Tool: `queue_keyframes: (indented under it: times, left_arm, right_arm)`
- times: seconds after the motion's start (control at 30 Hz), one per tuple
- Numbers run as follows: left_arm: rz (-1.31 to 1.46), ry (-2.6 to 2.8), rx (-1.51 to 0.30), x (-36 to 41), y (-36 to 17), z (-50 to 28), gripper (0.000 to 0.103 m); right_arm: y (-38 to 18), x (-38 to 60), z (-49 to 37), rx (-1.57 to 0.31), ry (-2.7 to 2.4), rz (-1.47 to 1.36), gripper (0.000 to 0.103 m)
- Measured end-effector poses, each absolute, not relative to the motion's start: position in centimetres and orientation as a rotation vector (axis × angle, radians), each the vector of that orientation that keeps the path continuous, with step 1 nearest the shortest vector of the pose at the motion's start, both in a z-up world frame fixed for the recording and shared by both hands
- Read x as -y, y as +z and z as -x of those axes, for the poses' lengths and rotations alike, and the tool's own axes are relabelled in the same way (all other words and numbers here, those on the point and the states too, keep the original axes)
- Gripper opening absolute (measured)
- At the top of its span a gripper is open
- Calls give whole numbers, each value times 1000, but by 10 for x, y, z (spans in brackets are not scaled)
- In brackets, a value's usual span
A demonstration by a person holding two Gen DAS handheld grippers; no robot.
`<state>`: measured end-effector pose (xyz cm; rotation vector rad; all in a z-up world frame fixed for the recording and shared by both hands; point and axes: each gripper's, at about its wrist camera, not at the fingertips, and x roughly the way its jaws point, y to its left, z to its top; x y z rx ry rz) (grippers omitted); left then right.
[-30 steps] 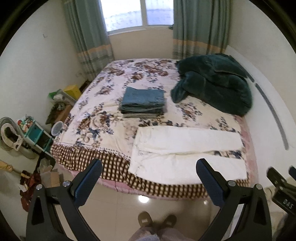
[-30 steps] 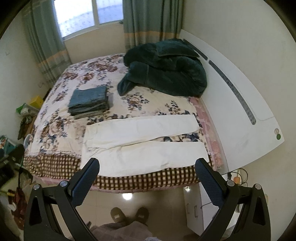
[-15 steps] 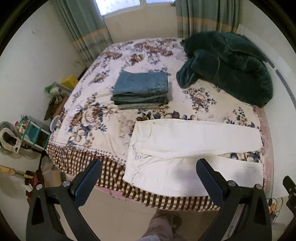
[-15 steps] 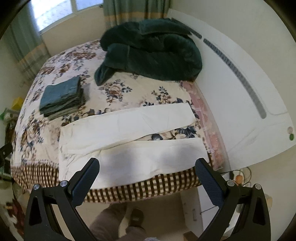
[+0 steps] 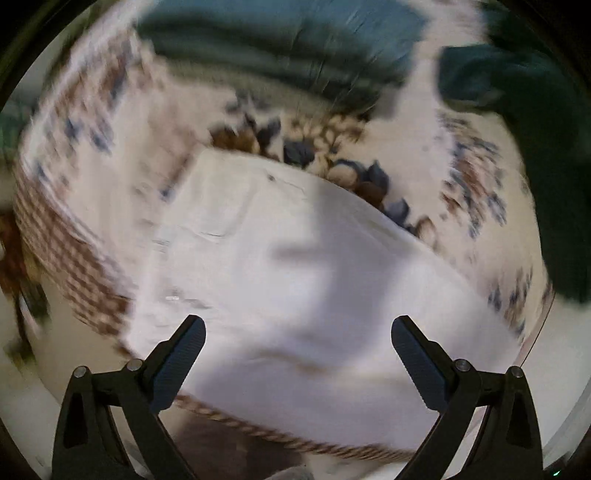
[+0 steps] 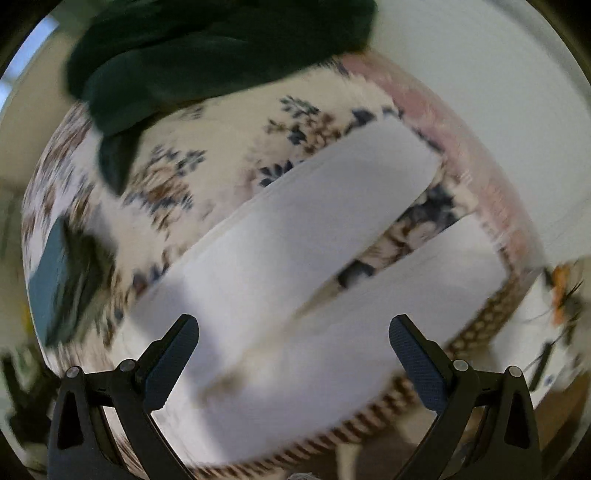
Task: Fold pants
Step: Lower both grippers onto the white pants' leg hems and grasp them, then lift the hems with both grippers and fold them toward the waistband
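White pants (image 5: 295, 258) lie flat, unfolded, on the bed (image 6: 229, 122), legs apart. Left gripper (image 5: 298, 341) and right gripper (image 6: 294, 338): jaws spread wide, empty, above the pants. Step, judged: approach; next calls for pinching one leg's edge to lay it over the other.

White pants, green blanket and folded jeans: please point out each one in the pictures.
White pants (image 5: 295, 266): left wrist view, on the seat area near the waist.
Green blanket (image 6: 207, 48): right wrist view, on the middle of the heap.
Folded jeans (image 5: 295, 33): left wrist view, on the top layer, blurred.
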<state>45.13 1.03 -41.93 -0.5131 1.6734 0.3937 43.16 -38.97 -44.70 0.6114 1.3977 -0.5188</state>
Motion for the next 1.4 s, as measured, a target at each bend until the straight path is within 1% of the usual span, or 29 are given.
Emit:
queue_keyframes:
  times: [0.03,0.2,0.33,0.4,0.47,0.5,0.53,0.57,0.6,0.63,0.67,0.7,0.73,0.77,0.8,0.83,0.9,1.0,1.07,1.13,1.2,1.3,1.4]
  left_arm:
    - [568,417,-1708,-9,-445,-465,102]
    - [769,528,-1804,-2,-543,-520,98]
    - [836,617,-1879,11,-594,-536,98]
    - [804,645,-1904,18,-605,-537,98]
    - [776,666,-1885,26,-604,-535,97]
    - [770,672,-1861,29,-599,-533,92]
    - [756,674,-1826,34,-589,-530,78]
    - [736,677,-1793,37,-577,-526,68]
    - [723,674,-1767,40,-567,-522,44]
    - [718,644,-1734,44,-555,-519,18]
    - [716,617,-1715,47,-545,-517,12]
    - [719,587,-1693,51,-535,-512,11]
    - [723,565,-1678,50,-527,-511,7]
    - [727,544,-1660,51,-519,-506,5]
    - [738,525,-1637,52,-511,-500,4]
    - [752,494,-1601,54,-500,-492,3]
    - [735,440,-1546,62,-473,-474,3]
    - [747,370,-1465,72,-431,-440,3]
    - [803,284,-1383,72,-400,-403,3]
    - [834,214,-1326,46,-398,-369,3]
    - [861,179,-1307,26,-391,-338,3]
    - [890,176,-1311,28,-389,-270,3]
    - [880,200,-1330,32,-406,-212,3]
  right_arm:
    - [-470,402,-445,-1394,-553,-642,103]
    - [-570,454,-512,-1374,-705,-738,103]
    - [-636,488,-546,-1406,-804,-787,103]
    - [-662,498,-559,-1427,-820,-804,103]
    - [-684,504,-572,-1460,-834,-794,103]
    - [-694,506,-578,-1478,-830,-790,103]
    - [-703,506,-582,-1501,-828,-784,103]
    - [-709,505,-585,-1516,-825,-773,100]
    - [-713,502,-589,-1524,-817,-744,97]
    - [-715,500,-591,-1527,-810,-723,94]
    - [-715,498,-593,-1530,-800,-699,85]
    - [-714,494,-595,-1535,-784,-664,71]
    - [-713,491,-595,-1536,-772,-643,63]
    - [-712,487,-594,-1536,-755,-629,42]
    - [-709,484,-593,-1536,-731,-622,18]
    - [-705,481,-589,-1534,-703,-624,8]
    - [-690,476,-580,-1504,-680,-623,5]
    - [-658,471,-560,-1430,-606,-607,5]
    - [-635,471,-537,-1385,-553,-611,4]
    - [-612,475,-500,-1353,-508,-644,4]
    - [-594,481,-457,-1332,-473,-666,4]
    - [-564,504,-388,-1328,-449,-666,4]
    - [-571,507,-325,-1364,-433,-581,4]
